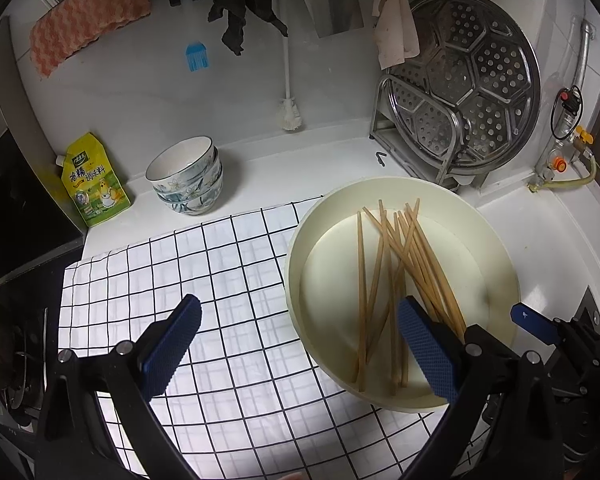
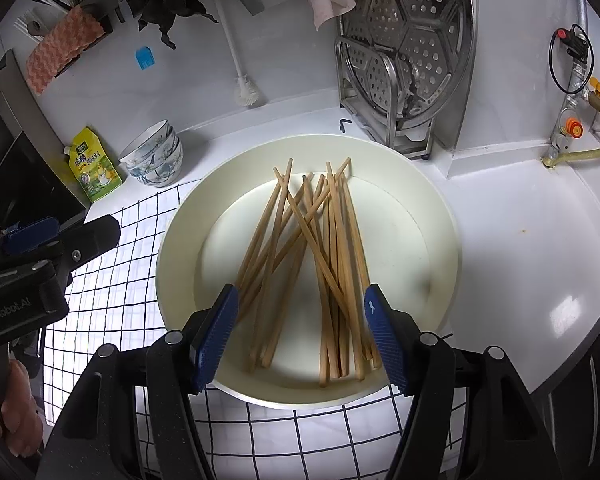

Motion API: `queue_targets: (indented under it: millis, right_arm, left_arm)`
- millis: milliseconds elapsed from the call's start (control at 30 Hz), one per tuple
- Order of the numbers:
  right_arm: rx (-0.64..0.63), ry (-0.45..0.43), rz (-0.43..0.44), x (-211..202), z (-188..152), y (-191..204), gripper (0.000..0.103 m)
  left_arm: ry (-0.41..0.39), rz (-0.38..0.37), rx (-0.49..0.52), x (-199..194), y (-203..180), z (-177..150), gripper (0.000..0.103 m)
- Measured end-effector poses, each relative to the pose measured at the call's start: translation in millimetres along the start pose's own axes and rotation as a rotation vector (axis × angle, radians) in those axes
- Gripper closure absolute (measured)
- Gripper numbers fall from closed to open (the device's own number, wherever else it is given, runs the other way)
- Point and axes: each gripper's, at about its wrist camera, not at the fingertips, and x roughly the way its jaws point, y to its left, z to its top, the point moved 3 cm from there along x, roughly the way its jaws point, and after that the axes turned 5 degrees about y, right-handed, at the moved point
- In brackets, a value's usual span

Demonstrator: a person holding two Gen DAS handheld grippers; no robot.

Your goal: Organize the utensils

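Note:
Several wooden chopsticks (image 2: 300,256) lie crossed in a cream round basin (image 2: 420,240) on a black-and-white checked cloth (image 2: 112,280). My right gripper (image 2: 301,290) hangs over the near part of the basin, open. The chopsticks show between its blue pads, and neither pad presses on them. My left gripper (image 1: 299,302) is open over the cloth and the basin's left rim (image 1: 294,264), with nothing in it. The chopsticks (image 1: 400,272) lie just beyond its right pad. One of the right gripper's fingers (image 1: 534,322) shows at the basin's right edge.
Stacked patterned bowls (image 1: 188,180) and a yellow seasoning pouch (image 1: 94,182) stand at the back left. A steel steamer tray in a rack (image 1: 468,80) leans on the back wall beside a white brush (image 1: 288,112). A person's hand (image 2: 16,412) holds the left gripper.

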Motion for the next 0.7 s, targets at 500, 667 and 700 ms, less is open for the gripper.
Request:
queue_targets:
  millis: [500,667,700]
  right_arm:
    - [-0.001,0.002,0.000,1.2,-0.3,0.7,0.040]
    - [0.000,0.001,0.000,1.1,-0.1,1.0,0.040]
    - [-0.001,0.002,-0.001,1.1,0.0,1.1,0.040]
  left_arm:
    - [0.006,-0.003,-0.003,1.5,0.6,0.7,0.006]
    - [0.009,-0.007,-0.007,2.4,1.4,1.3,0.006]
    - [0.008,-0.008,-0.007,2.5,1.3,1.4,0.006]
